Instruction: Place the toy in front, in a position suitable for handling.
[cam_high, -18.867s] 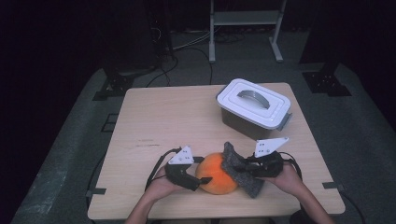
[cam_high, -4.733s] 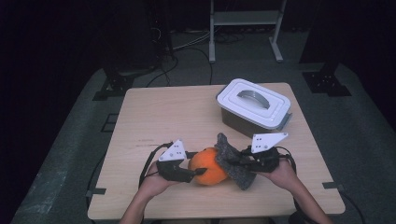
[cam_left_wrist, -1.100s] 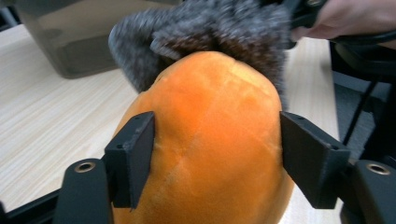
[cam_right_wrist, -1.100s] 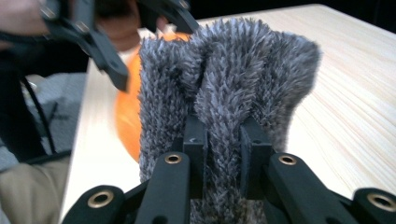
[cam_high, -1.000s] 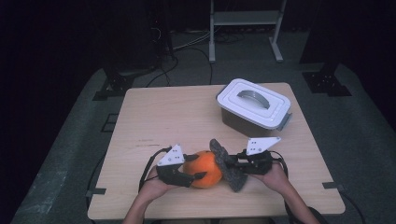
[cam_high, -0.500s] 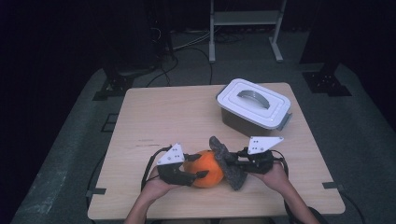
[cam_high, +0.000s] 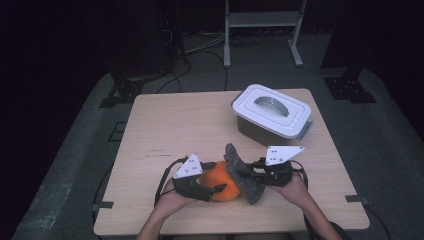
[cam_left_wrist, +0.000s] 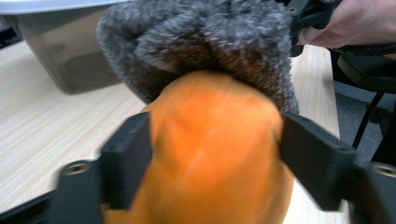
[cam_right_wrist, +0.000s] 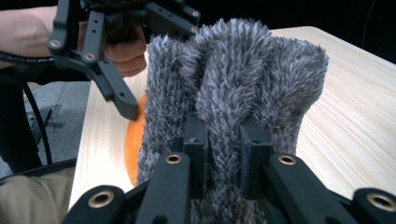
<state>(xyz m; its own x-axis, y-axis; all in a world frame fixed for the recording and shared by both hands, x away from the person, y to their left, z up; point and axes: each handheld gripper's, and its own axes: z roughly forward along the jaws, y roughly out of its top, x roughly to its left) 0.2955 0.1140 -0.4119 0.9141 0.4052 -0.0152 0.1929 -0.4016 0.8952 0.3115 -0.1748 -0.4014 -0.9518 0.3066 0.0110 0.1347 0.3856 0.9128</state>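
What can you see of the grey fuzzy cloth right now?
The grey fuzzy cloth is a thick, shaggy microfibre-looking piece, bunched into folds. The right gripper pinches one fold between its jaws. The cloth drapes over the orange ball's far side, touching it, near the table's front edge.

The grey fuzzy cloth (cam_left_wrist: 205, 51) covers the far side of the orange ball (cam_left_wrist: 210, 154), whose lower part the bottom edge of the left gripper view cuts off. In that view the jaws are blurred, and the lidded box (cam_left_wrist: 60, 51) is cropped at the top. In the right gripper view the cloth hides most of the ball.
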